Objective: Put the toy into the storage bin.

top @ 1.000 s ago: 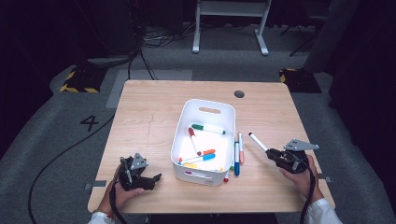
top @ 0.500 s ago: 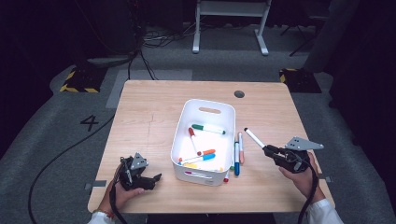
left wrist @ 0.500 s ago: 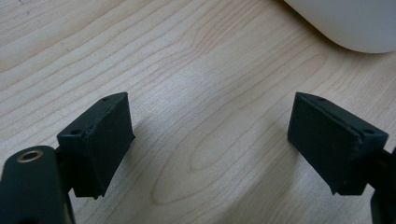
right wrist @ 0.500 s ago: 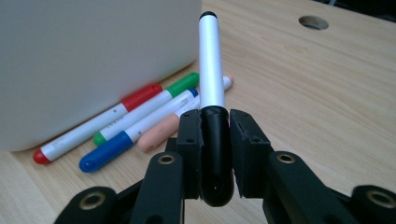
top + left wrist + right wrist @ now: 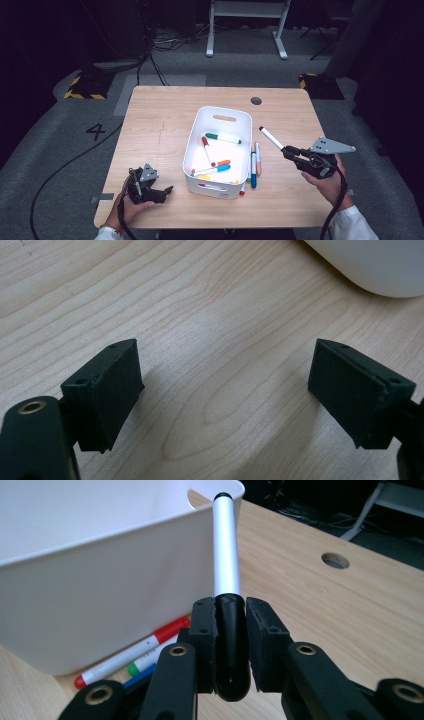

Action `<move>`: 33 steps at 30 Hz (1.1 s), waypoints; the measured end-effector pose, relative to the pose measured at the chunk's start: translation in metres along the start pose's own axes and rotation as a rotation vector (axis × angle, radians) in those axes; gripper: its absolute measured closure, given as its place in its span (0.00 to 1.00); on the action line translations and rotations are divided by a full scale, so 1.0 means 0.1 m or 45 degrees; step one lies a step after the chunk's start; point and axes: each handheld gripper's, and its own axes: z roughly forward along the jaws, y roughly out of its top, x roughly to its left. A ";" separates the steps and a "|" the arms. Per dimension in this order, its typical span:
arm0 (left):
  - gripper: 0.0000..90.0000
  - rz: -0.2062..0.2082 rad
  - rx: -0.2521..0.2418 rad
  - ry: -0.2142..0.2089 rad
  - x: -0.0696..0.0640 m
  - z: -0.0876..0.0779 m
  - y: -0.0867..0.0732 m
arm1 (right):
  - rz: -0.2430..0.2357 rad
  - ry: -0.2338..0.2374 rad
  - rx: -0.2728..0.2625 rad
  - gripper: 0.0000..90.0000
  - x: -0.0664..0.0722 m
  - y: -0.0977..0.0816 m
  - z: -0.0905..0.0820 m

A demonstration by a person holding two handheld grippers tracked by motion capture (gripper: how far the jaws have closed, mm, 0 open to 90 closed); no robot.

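My right gripper (image 5: 290,150) (image 5: 231,625) is shut on the black cap end of a white marker (image 5: 271,138) (image 5: 225,555), held above the table to the right of the white bin (image 5: 194,150) (image 5: 100,590). The marker points up and toward the bin's right rim. Several markers lie inside the bin, among them a green-capped one (image 5: 222,137) and a red one (image 5: 207,150). More markers (image 5: 255,162) (image 5: 130,655) lie on the table beside the bin's right wall. My left gripper (image 5: 167,190) (image 5: 225,400) rests open near the front left of the table, nothing between its jaws.
The wooden table (image 5: 160,120) has a round cable hole (image 5: 256,101) at the back right. A corner of the bin (image 5: 370,265) lies just ahead of the left jaws. A cable trails off the table's left side onto the grey floor.
The right gripper has risen with the white marker, lifting it off the table and carrying it slightly toward the bin. The left gripper has stayed put.
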 end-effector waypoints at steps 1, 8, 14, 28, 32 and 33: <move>0.16 -0.001 0.000 0.001 0.00 0.00 0.00 | -0.006 0.006 -0.005 0.84 0.01 0.03 0.00; 0.16 -0.001 0.000 0.000 0.00 0.00 0.00 | -0.092 0.055 -0.016 0.84 0.14 0.29 0.05; 0.16 -0.001 0.000 0.001 0.00 0.00 0.00 | -0.164 0.103 -0.004 0.84 0.33 0.50 0.19; 0.16 -0.002 -0.003 0.021 0.00 -0.01 -0.01 | -0.259 0.282 0.062 0.84 0.70 0.75 0.64; 0.16 -0.005 -0.004 0.021 -0.01 -0.01 -0.01 | -0.266 0.319 0.106 0.84 0.76 0.76 0.77; 0.16 -0.005 -0.004 0.022 -0.01 -0.01 -0.01 | -0.270 0.326 0.120 0.84 0.78 0.76 0.81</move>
